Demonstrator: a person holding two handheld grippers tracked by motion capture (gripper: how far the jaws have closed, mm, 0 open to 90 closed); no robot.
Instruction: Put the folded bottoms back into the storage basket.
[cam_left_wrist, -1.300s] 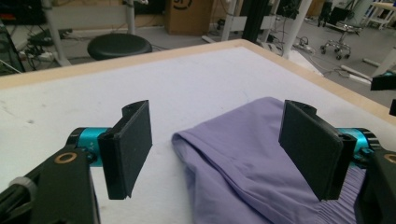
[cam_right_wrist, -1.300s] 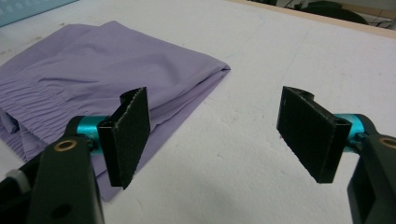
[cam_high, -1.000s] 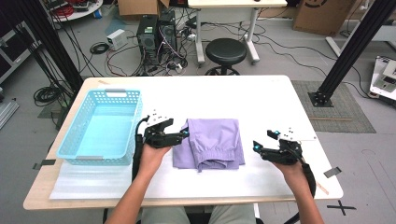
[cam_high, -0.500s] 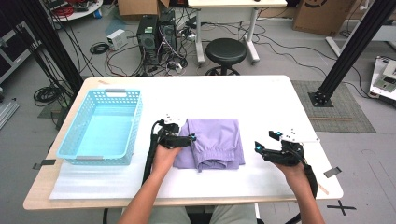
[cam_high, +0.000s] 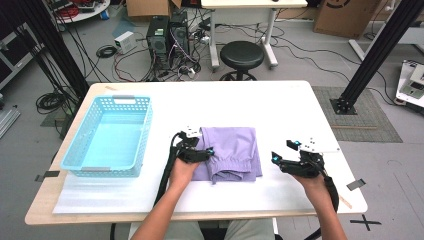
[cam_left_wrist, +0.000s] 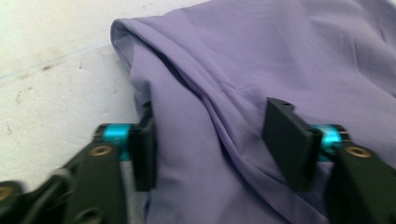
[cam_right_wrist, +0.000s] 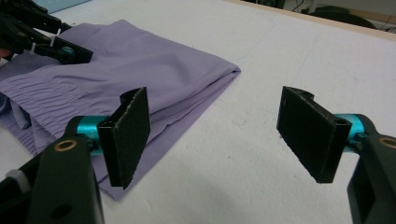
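Observation:
A folded purple garment (cam_high: 235, 150) lies on the white table (cam_high: 260, 105), near its front middle. My left gripper (cam_high: 200, 152) is low over the garment's left edge. In the left gripper view its jaws (cam_left_wrist: 215, 140) straddle a raised fold of the purple cloth (cam_left_wrist: 280, 56). They have just been closing, with cloth between them and a wide gap left. My right gripper (cam_high: 283, 151) hovers to the right of the garment, open with nothing between its pads (cam_right_wrist: 219, 135). The right gripper view shows the garment (cam_right_wrist: 154, 70) and the left gripper (cam_right_wrist: 46, 35) on its far side.
A light blue plastic basket (cam_high: 107, 172) stands on the table's left part, with nothing in it. A black stool (cam_high: 242, 55), computer cases and cables are on the floor beyond the table's far edge.
My left hand has moved right and down from beside the garment onto its left edge, and its jaws have narrowed around the cloth. The right hand has stayed put.

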